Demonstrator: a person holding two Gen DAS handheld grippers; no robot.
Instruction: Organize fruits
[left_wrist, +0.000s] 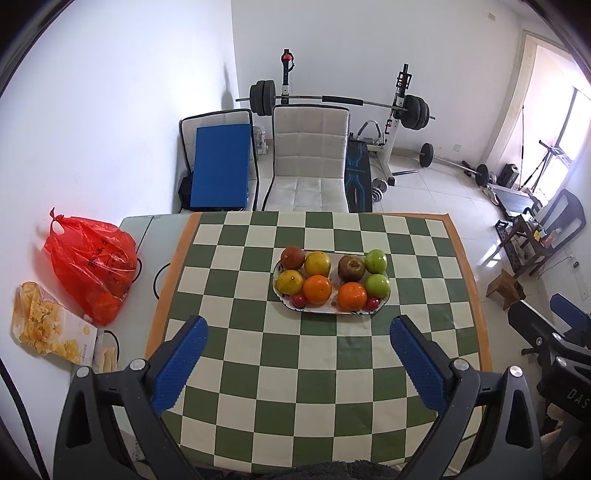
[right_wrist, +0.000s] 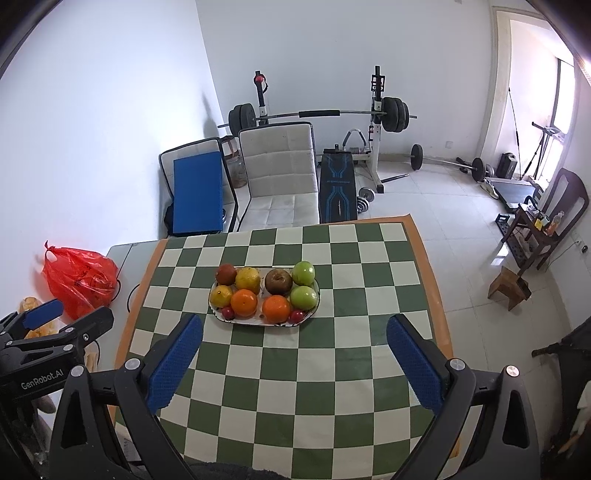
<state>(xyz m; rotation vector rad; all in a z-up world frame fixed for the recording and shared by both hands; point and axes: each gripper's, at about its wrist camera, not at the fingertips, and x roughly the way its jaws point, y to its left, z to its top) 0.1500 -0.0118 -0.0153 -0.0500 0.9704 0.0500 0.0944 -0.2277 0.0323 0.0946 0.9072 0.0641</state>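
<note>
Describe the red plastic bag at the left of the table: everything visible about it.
The red plastic bag is thin, translucent and crinkled, with dark printing on its side. Its handles are knotted into a small peak at the top. It sits slumped on the bare grey table, left of the checkered cloth. Orange fruit shows through its lower end. A snack packet lies beside it; neither hand-held gripper touches it.

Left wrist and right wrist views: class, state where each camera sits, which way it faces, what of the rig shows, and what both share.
Left wrist view: sits on the left gripper, above the near table edge, facing forward and down at the plate; its two blue fingers show, spread wide.
Right wrist view: sits on the right gripper, facing the same way from further right; its own spread fingers show, plus the left gripper at its left edge.
Shared: plate, checkered cloth, red bag, white chair, barbell rack.
</note>
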